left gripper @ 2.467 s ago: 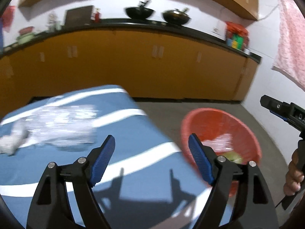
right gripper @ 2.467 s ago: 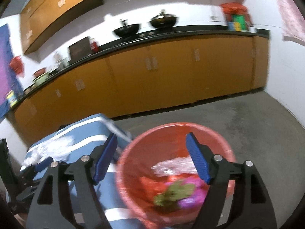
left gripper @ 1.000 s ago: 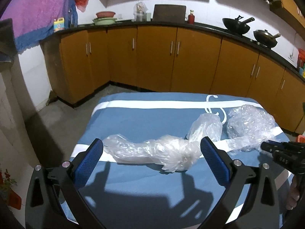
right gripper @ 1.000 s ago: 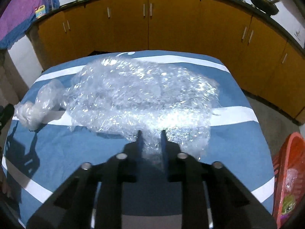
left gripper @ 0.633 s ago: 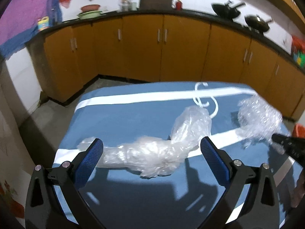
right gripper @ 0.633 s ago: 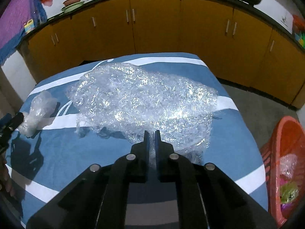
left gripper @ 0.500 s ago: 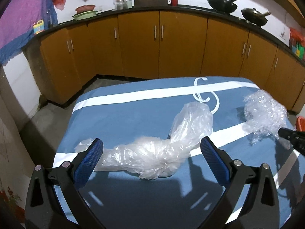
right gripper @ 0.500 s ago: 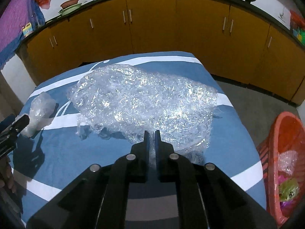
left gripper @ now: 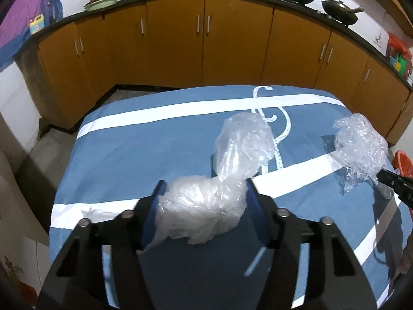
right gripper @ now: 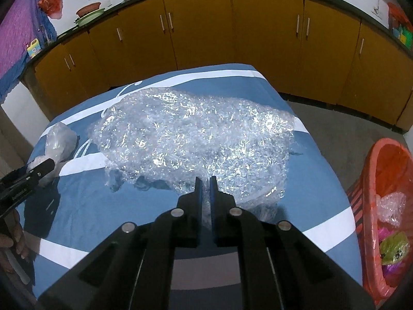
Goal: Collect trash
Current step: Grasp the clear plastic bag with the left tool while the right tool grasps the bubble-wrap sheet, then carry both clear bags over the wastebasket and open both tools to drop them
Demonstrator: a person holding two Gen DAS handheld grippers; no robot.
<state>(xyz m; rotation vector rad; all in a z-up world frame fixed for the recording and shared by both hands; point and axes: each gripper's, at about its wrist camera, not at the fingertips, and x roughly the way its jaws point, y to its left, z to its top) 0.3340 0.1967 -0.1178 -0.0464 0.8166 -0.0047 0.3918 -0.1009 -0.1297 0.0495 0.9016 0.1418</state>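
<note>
Both grippers grip plastic: left gripper (left gripper: 204,204) jaws, just closing, squeeze the plastic bag (left gripper: 219,180); right gripper (right gripper: 205,180) jaws pinch the bubble wrap (right gripper: 196,134).

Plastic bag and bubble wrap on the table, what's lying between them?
Only bare striped tablecloth separates the plastic bag from the bubble wrap, seen in the left wrist view.
</note>
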